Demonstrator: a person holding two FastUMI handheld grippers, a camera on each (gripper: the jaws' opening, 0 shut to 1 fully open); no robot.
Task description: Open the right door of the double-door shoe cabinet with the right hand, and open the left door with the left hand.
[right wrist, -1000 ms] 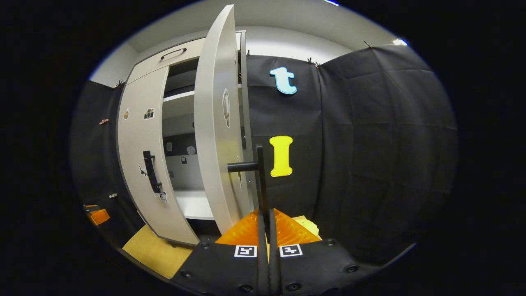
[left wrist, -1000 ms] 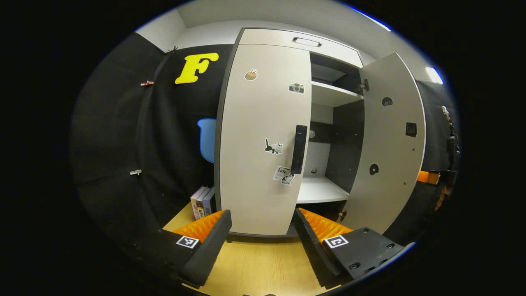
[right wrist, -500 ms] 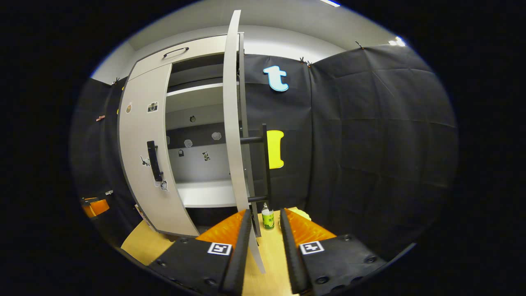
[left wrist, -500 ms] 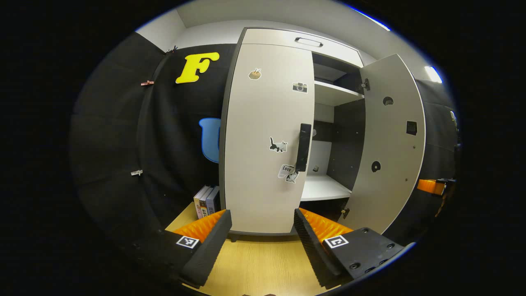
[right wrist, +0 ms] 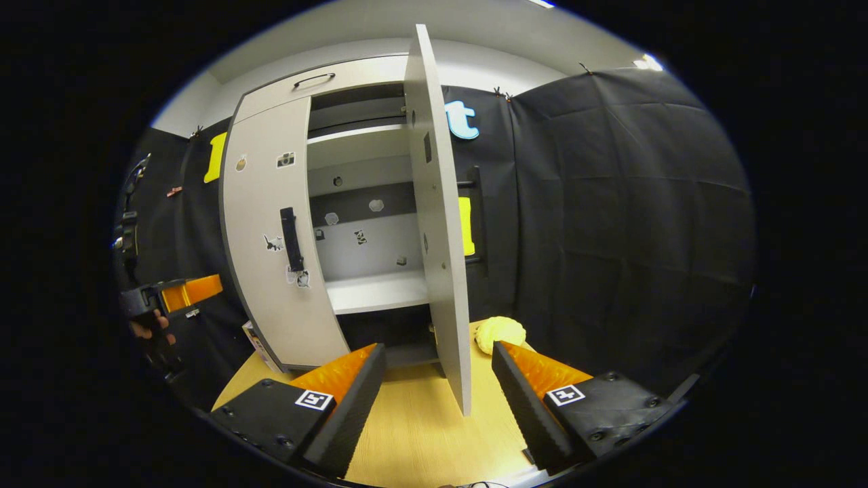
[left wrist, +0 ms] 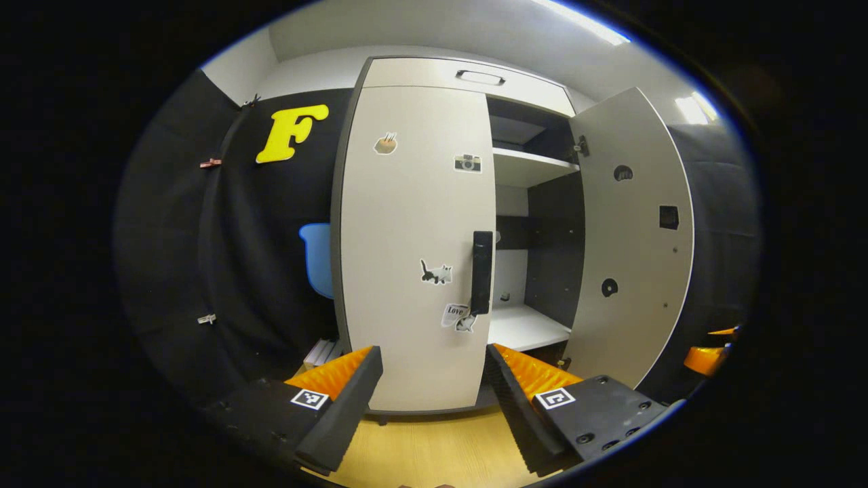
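step: right door (right wrist: 441,224) swung open, left door (left wrist: 413,251) shut | left gripper (left wrist: 432,386) spread, empty, near; right gripper (right wrist: 437,390) released | next: probably clasp left handle (left wrist: 482,271)

Both views face the shoe cabinet (left wrist: 420,244) nearby

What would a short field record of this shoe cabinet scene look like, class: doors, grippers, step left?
right door: swung open
left door: closed
left door handle: untouched
left gripper: open, facing left door, apart from it
right gripper: open, either side of right door's edge, not pressing
step left: open left door
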